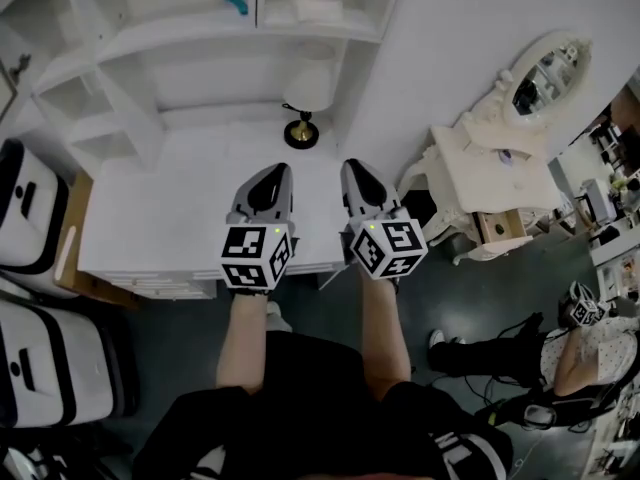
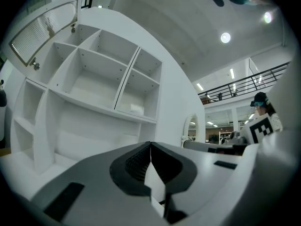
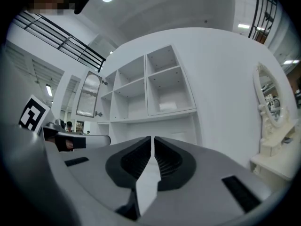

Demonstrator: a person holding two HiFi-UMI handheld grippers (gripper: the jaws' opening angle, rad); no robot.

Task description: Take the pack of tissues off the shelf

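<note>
Head view: left hand-held gripper (image 1: 270,176) and right hand-held gripper (image 1: 358,170) hovered side by side over white bench (image 1: 160,218), centre frame. Pack of tissues (image 1: 318,8) lay in shelf (image 1: 200,30) compartment, top centre. Left gripper view: jaws pressed together, holding nothing. Right gripper view: same, jaws together, nothing held.

You are facing a shelf unit (image 1: 200,38) that is showing a smooth, matt white painted finish. The pack of tissues (image 1: 318,8) is looking matt white, too small to tell more. Your left gripper (image 1: 272,171) and right gripper (image 1: 357,166) are showing matt grey plastic with ribbed black pads (image 3: 165,163). The table lamp (image 1: 303,128) is gleaming brass-like at its base.
</note>
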